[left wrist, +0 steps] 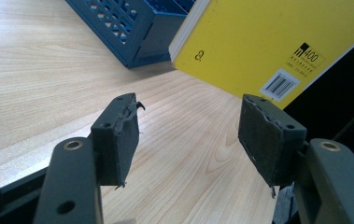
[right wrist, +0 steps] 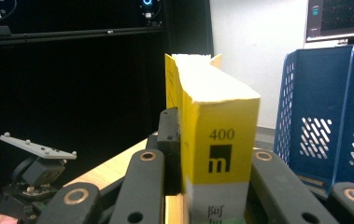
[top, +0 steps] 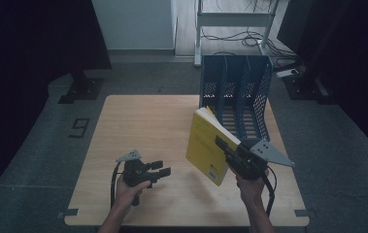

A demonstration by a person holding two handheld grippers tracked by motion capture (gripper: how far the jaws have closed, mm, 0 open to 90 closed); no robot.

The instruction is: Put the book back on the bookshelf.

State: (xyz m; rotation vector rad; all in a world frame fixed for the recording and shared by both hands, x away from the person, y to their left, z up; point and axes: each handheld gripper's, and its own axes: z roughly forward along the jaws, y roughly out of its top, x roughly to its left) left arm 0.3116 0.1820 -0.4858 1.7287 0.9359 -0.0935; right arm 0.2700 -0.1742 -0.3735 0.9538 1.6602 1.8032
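Clamping the yellow book by its spine end, your right gripper holds it clear of the table; in the right gripper view the jaws press on both covers of the book, spine facing the camera. The book stands tilted, its long axis running up and away from your right hand toward the far side of the table, with the free top corner leaning toward the blue file rack.

That rack sits just beyond the book, at the far right edge of the table, its slots open at the top and divided by upright walls. So the relation that matters, I judge, is this: the rack lies ahead of and slightly right of the book, close to its upper corner, and the slots run away from you, roughly along the book's own length. To drop it in, you would need to bring the book upright and line its thin edge with one slot.

Your left gripper rests low over the near-left part of the table, jaws spread with nothing between them; in the left gripper view its pads frame bare wood, with the book's back cover ahead. It is well apart from the rack, so the right hand is the nearer one.
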